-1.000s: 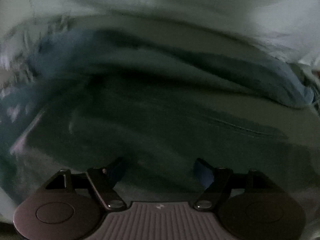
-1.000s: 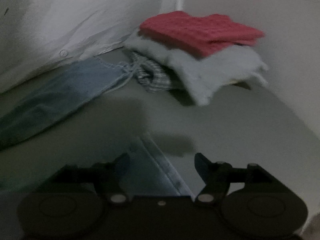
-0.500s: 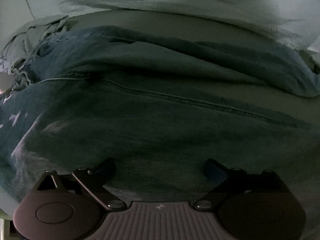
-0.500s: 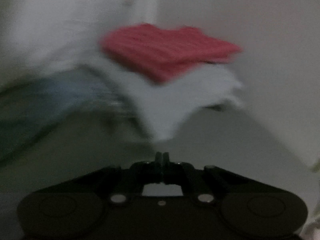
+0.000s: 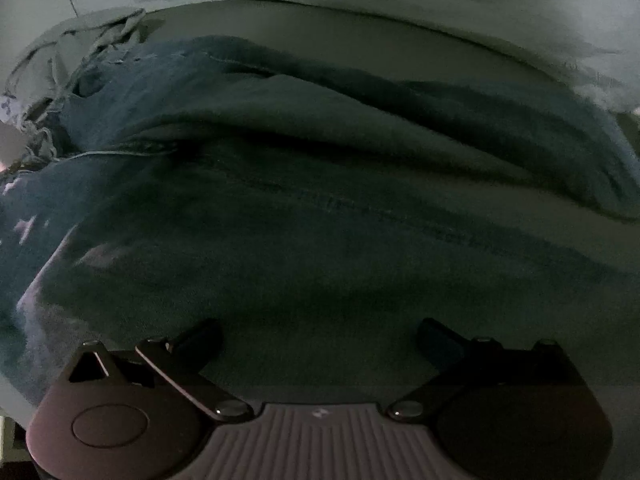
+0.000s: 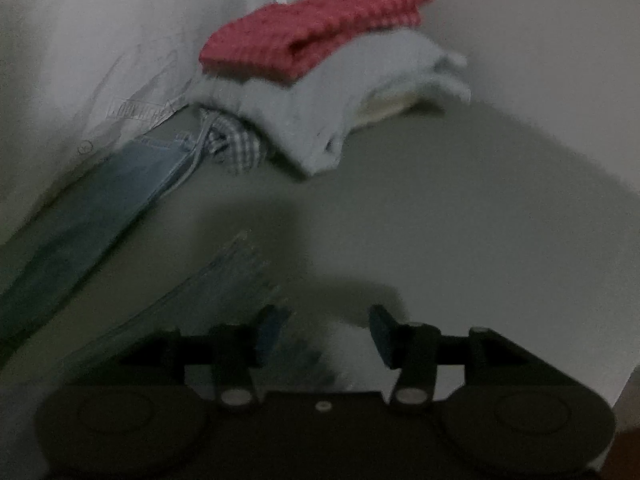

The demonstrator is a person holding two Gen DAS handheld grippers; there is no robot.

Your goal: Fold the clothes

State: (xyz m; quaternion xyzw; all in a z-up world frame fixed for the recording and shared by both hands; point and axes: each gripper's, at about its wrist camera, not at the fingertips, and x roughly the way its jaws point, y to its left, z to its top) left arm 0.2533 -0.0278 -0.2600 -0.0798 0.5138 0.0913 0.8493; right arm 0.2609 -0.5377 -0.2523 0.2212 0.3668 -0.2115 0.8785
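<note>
The blue denim jeans (image 5: 320, 184) lie rumpled across the pale grey bed surface (image 6: 460, 200), one leg reaching toward the folded stack topped by a red knitted cloth (image 6: 312, 36). The left gripper (image 5: 318, 334) hovers spread over the denim; the right gripper (image 6: 324, 330) is spread beside a hem. Likely mid-fold: next, each should pinch an edge

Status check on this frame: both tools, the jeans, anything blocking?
Left tool open, low over the jeans, holding nothing. Right tool open at a jeans hem. Folded stack beyond, clear of it.
</note>
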